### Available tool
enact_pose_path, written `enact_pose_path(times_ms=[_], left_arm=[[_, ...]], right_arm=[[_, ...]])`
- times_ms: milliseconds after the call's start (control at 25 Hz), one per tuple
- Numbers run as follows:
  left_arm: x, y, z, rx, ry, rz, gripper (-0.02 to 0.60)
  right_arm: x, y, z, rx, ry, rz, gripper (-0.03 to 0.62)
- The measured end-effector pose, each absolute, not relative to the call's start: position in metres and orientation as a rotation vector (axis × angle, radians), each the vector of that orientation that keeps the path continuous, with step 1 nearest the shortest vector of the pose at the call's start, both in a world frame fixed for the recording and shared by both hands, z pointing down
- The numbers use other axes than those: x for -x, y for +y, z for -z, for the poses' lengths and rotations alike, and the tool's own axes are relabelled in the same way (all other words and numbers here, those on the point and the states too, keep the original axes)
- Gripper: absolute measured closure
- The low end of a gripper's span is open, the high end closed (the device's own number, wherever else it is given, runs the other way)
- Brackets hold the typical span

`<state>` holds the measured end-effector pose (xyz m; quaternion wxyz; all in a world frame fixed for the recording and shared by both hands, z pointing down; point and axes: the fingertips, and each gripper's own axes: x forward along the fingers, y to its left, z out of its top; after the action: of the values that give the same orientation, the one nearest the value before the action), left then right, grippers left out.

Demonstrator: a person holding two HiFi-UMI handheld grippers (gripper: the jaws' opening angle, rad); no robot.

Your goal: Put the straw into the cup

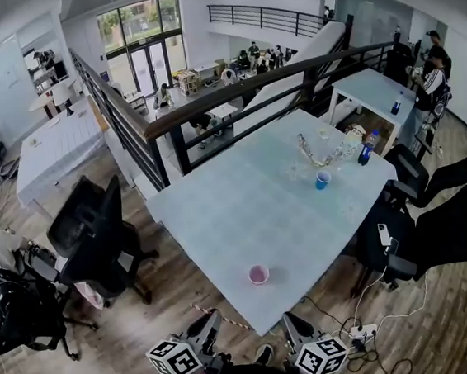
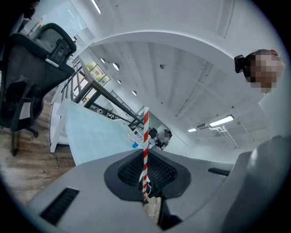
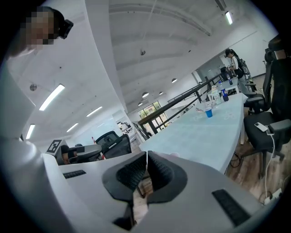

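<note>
- Left gripper (image 2: pixel 146 168) is clamping the red-and-white straw (image 2: pixel 146 132); right gripper (image 3: pixel 146 159) is resting closed, empty.
- Ahead of both, the pink cup (image 1: pixel 258 274) is standing unheld; a straw nudge could tip it.

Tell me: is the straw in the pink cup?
Out: the left gripper clamps the straw, apart from the pink cup.
</note>
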<state>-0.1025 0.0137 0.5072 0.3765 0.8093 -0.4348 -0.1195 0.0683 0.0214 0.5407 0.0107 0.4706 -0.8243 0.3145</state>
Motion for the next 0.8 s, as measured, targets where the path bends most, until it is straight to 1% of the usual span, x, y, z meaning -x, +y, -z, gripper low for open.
enact_pose_path(times_ms=[400,800], left_arm=[[0.069,-0.009,-0.498,-2.066,-1.19,0.3,0.546],[0.048,-0.016,-0.492,-2.085,-1.221,0.288,0.546]], right_arm=[[-0.104,-0.012,-0.538,-1.417,-2.611,-1.022,0.562],[-0.127,-0.022,-0.538,-1.432,-2.643,-1.071,0.562]])
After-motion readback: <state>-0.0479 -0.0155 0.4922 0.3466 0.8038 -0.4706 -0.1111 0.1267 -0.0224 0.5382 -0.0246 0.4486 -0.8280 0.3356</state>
